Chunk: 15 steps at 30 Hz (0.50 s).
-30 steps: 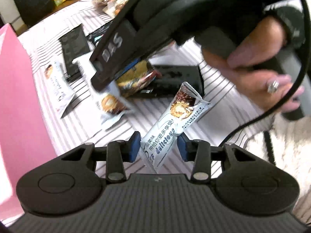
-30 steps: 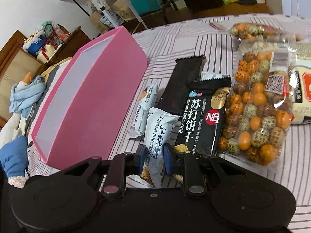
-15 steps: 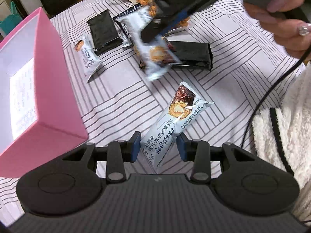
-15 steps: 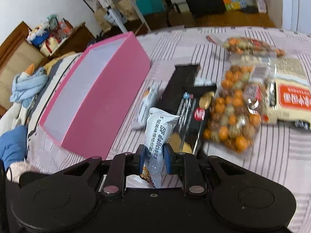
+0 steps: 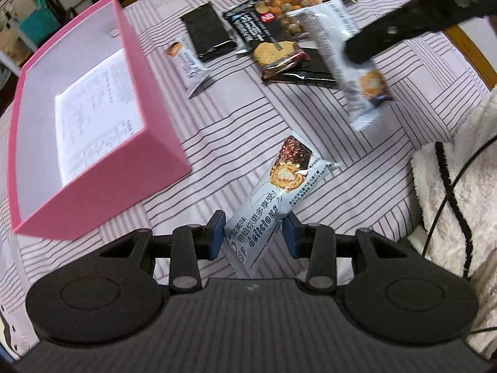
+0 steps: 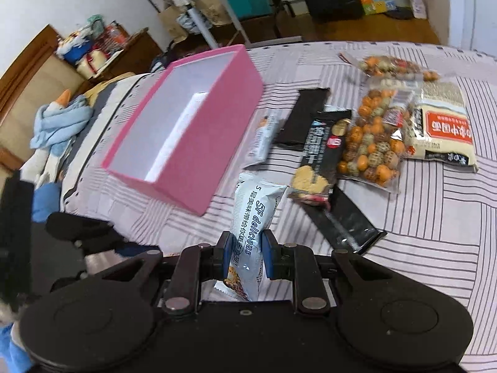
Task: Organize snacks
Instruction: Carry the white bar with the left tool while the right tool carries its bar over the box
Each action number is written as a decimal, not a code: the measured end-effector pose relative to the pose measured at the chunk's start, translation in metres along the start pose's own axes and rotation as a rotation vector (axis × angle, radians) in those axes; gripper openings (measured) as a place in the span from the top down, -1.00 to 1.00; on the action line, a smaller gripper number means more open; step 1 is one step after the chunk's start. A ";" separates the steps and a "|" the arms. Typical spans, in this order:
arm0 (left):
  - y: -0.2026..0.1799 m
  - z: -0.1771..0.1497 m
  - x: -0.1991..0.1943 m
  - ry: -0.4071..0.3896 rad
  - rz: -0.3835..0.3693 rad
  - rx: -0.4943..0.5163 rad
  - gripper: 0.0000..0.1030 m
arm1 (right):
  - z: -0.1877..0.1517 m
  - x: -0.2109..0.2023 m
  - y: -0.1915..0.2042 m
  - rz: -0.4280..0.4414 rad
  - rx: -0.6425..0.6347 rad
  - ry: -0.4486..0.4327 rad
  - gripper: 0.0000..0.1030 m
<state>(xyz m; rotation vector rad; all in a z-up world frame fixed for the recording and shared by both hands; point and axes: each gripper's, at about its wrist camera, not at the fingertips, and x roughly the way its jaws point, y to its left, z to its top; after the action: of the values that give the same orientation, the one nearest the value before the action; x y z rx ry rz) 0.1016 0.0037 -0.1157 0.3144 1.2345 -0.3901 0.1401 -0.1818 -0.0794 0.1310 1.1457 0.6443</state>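
Both grippers have risen off the striped cloth [image 5: 236, 118], each carrying a pale-blue snack bar. Left wrist view: the left gripper [image 5: 254, 233] clamps its bar [image 5: 273, 199], long axis running away up-right, chocolate end farthest, near the pink box [image 5: 102, 183]. Right wrist view: the right gripper [image 6: 247, 253] pinches its own bar [image 6: 253, 217] upright, printed lengthwise, crimped end topmost.

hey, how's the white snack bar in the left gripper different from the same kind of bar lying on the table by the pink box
The held bar is pinched between the left gripper's pads, off the cloth; the lying bar rests flat, untouched. The held bar looks bigger only because it's nearer the camera. Both have white wrappers with a pastry picture at one end.
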 end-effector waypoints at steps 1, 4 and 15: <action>0.002 -0.002 -0.004 -0.006 0.001 -0.009 0.25 | 0.000 -0.004 0.006 -0.001 -0.015 0.000 0.52; 0.010 -0.007 -0.021 -0.032 -0.005 -0.043 0.25 | 0.001 -0.014 0.023 0.001 -0.053 -0.005 0.52; 0.052 -0.033 -0.072 -0.066 0.034 -0.126 0.25 | 0.008 -0.048 0.079 0.034 -0.213 -0.031 0.52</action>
<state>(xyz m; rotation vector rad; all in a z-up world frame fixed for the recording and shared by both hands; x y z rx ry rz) 0.0767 0.0734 -0.0558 0.2121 1.1816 -0.2900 0.1022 -0.1419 -0.0045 -0.0203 1.0399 0.7877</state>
